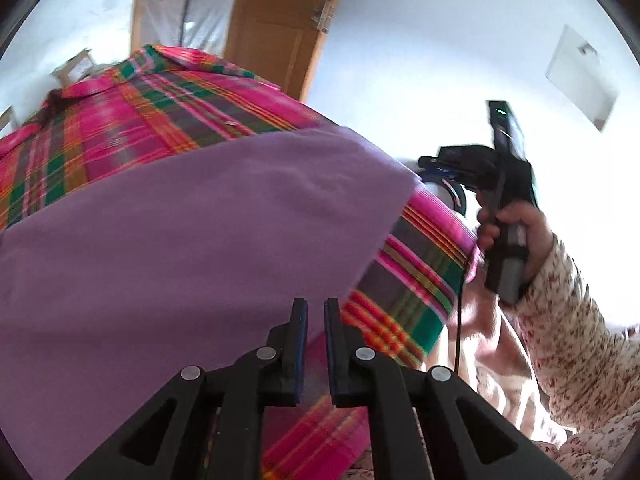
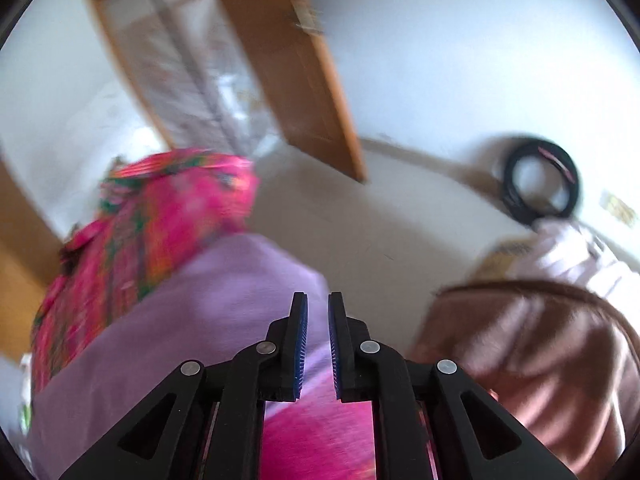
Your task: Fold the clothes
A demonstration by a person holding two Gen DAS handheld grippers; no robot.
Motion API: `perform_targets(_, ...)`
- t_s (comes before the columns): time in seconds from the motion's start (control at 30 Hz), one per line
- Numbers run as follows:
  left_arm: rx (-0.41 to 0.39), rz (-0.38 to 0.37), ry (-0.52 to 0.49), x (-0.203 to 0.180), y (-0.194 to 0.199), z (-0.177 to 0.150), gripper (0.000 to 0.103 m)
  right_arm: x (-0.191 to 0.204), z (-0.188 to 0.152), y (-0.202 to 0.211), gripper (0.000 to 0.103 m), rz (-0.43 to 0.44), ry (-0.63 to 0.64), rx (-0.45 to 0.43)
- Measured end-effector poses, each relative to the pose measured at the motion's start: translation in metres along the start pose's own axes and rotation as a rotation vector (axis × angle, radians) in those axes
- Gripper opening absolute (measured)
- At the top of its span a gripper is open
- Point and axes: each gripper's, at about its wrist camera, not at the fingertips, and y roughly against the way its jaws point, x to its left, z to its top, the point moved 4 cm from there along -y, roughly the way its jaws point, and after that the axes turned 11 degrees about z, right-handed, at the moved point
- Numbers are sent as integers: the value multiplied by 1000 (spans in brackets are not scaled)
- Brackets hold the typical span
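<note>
Two views, taken in turn. Left wrist: the purple cloth (image 1: 192,232) lies over the plaid-covered bed (image 1: 416,272); the left gripper (image 1: 316,352) hovers low above the cloth's edge, jaws narrowly apart, empty. The right hand (image 1: 516,232) holds its tool raised, tilted upward. Right wrist, blurred: the right gripper (image 2: 318,348) is slightly apart, holding nothing, above the cloth. Whether the cloth is spread or already part-folded, I cannot tell.
</note>
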Motion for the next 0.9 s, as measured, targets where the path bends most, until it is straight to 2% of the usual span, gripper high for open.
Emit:
perform_targets(0.07,-12,16,29,12,5,-1,8,23,-10,-4,12,56,72,25)
perform_targets(0.17,-17,60,100,42,10,-8,8,48,-27,-8,12,92,159,60)
perform_targets(0.3,-38,118,197,83,22,-19,8,60,-44,-5,12,107,201,80)
perform_targets(0.43,-48,182,254,114,30,-30,8,72,-61,-3,12,121,242,100)
perform_targets(0.47,-50,201,269,123,33,-33,8,76,-65,-2,15,125,253,104)
perform_targets(0.6,-56,269,363,160,50,-54,8,94,-79,0,24,119,310,99)
perform_targets(0.9,-55,416,567,237,86,-108,8,143,-103,5,25,150,441,80)
